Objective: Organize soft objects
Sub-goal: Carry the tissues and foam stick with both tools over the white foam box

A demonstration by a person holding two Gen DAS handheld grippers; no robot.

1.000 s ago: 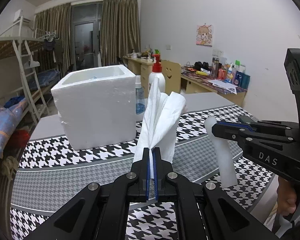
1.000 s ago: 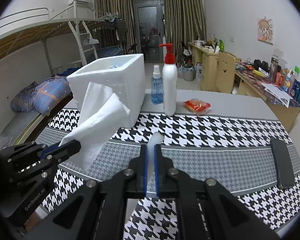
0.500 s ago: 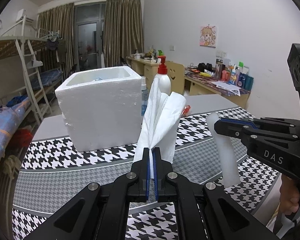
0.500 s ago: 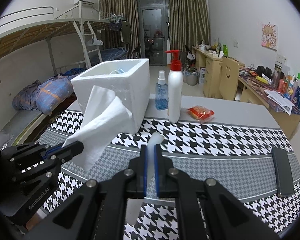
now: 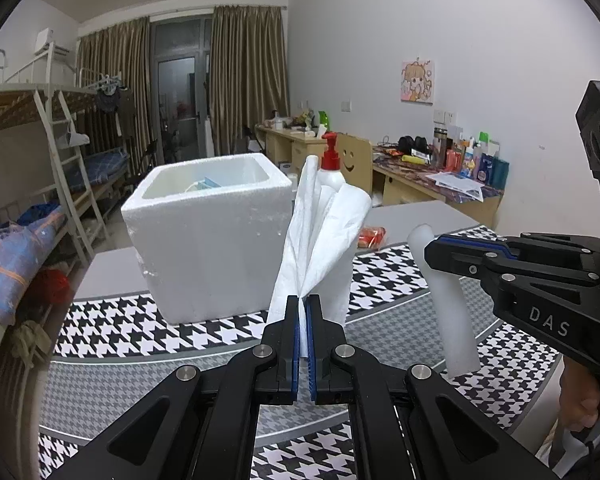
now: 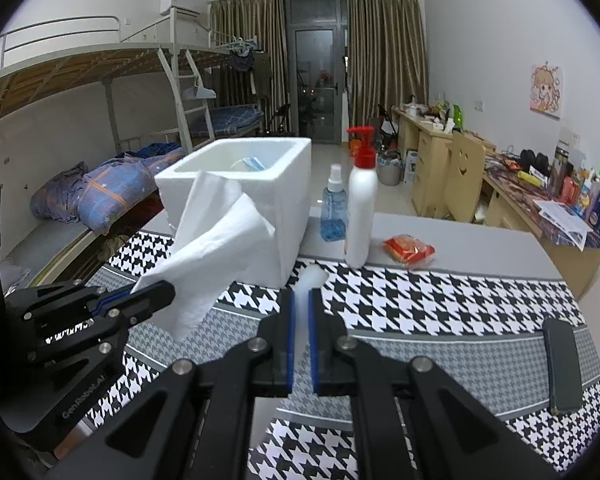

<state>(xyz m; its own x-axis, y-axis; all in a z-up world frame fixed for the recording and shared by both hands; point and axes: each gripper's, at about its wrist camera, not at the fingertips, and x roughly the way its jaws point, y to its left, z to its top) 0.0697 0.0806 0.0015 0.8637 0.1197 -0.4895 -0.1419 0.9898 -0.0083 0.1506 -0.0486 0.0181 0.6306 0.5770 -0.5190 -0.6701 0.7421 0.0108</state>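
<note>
My left gripper (image 5: 303, 304) is shut on a white paper tissue (image 5: 324, 240) that fans upward, held above the houndstooth table. It also shows in the right wrist view (image 6: 216, 248), with the left gripper (image 6: 156, 290) at lower left. My right gripper (image 6: 302, 300) is shut on a white foam strip (image 6: 310, 280), also seen in the left wrist view (image 5: 448, 300) hanging below the right gripper (image 5: 432, 248). A white foam box (image 5: 208, 240) stands ahead, open at the top, with a blue item inside (image 6: 256, 163).
A white pump bottle (image 6: 362, 208), a blue spray bottle (image 6: 334, 208) and an orange packet (image 6: 410, 249) stand right of the box. A black phone (image 6: 562, 364) lies at the table's right edge. A bunk bed is at left, desks at right.
Both grippers have risen slightly and come a little closer to the foam box, each still holding its object. The box interior shows more now.
</note>
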